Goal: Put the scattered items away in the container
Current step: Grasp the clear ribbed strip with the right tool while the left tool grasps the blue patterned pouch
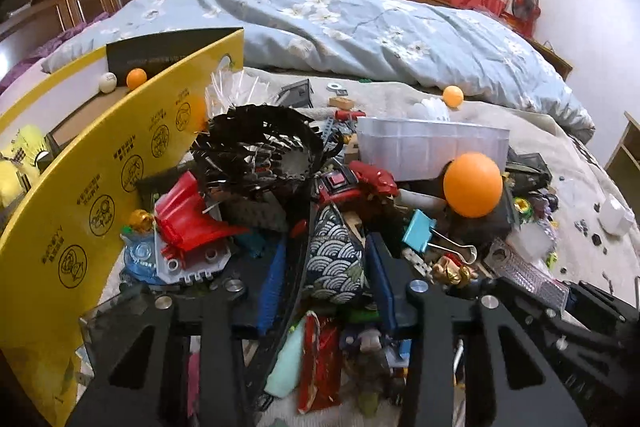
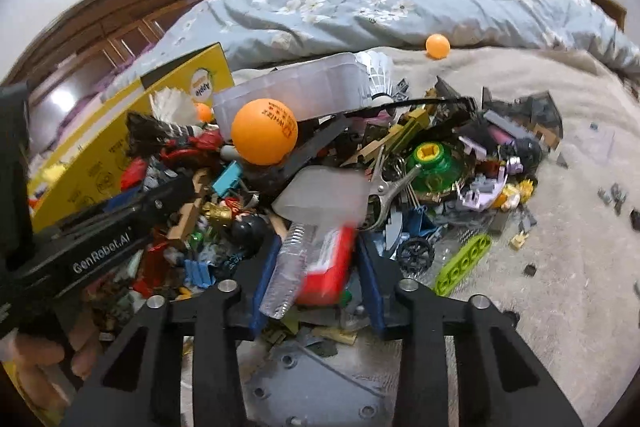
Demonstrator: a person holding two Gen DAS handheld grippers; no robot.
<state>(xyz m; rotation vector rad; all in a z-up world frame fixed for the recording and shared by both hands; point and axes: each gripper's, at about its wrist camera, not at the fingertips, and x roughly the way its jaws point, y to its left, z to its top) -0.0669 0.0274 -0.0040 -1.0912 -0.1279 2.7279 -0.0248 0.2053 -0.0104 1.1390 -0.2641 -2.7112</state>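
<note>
Yellow cardboard container [image 1: 120, 163] lies left of both; left hand-held gripper [image 1: 332, 267], nearer, pinches a wave-patterned pouch [image 1: 334, 259]; right hand-held gripper [image 2: 316, 263] pinches a red-and-clear packet [image 2: 320, 263].

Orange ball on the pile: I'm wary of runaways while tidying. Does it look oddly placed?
Yes. The orange ball perches atop loose clutter, against the clear plastic tub, nothing cradling it; it could roll off.
</note>
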